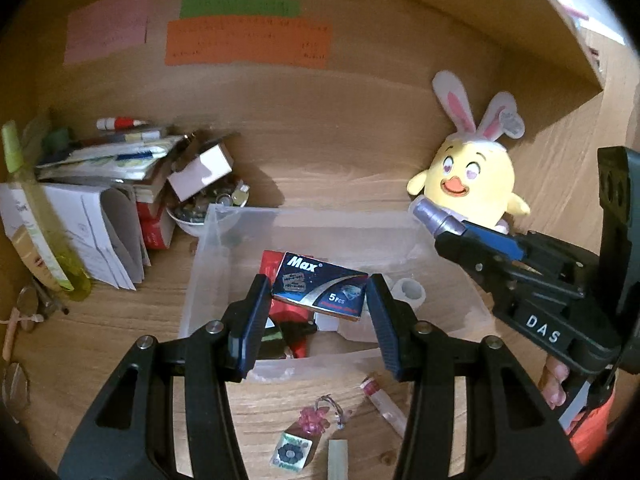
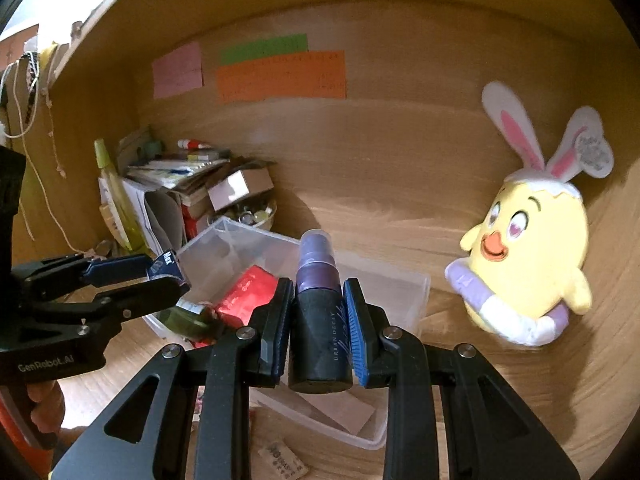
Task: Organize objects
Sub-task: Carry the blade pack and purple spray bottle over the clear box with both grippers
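Clear plastic bin [image 1: 224, 240] on wooden shelf, collecting small items. Left gripper [image 1: 318, 312] over bin, closed on Max box [image 1: 320, 288], apparently for drop. Right gripper [image 2: 318, 320] clamps spray bottle [image 2: 320, 320] near bin rim, likely next in.

Wooden shelf [image 1: 340, 176] — bearing: clear plastic bin [image 1: 208, 280] (centre), paper stack [image 1: 108, 160] and bowl [image 1: 188, 220] far left, plush chick [image 1: 472, 180] right, keychain [image 1: 304, 436] near — all resting directly.
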The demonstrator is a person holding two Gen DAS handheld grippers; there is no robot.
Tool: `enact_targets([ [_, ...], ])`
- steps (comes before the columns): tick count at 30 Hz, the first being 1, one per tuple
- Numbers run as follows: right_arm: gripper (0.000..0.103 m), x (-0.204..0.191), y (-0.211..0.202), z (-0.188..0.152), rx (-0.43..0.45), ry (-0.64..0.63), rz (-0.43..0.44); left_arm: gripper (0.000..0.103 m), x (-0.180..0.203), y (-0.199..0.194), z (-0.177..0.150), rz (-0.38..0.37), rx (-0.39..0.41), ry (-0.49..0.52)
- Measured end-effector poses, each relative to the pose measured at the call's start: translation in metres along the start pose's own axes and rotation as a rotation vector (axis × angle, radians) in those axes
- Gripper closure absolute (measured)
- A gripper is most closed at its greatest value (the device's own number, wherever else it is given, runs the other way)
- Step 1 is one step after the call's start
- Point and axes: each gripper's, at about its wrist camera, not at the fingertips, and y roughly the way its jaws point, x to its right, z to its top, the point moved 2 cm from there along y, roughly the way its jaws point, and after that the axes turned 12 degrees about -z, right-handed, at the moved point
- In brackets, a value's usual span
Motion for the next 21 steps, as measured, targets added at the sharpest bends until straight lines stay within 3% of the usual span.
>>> enact_targets([
  [21,0.080,-0.004,0.051,-0.024,-0.130,-0.037,-0.001,0.054,-0.014,0.050,-0.008,-0.017,-0.106,-0.040],
])
